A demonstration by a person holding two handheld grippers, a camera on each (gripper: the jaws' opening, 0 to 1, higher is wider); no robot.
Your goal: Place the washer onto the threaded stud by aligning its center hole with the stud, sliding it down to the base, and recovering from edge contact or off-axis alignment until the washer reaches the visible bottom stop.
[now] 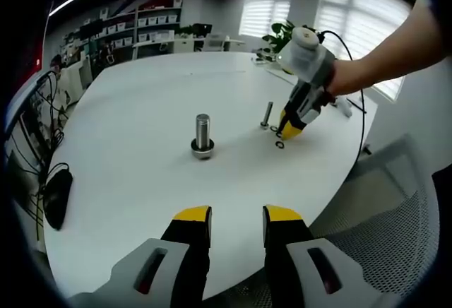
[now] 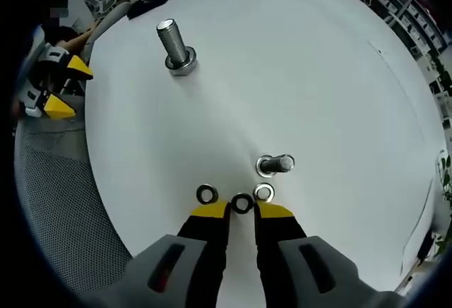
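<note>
A large threaded stud stands upright on its wide base at the middle of the white table. A smaller bolt stands near the right gripper. My right gripper points down at the table, its jaws drawn in against the edges of a dark washer lying flat. Two more washers lie either side of it. My left gripper hovers open at the table's near edge, holding nothing.
A grey mesh chair stands by the table edge under the left gripper. A black mouse and cables lie at the table's left side. Shelves and desks fill the room behind.
</note>
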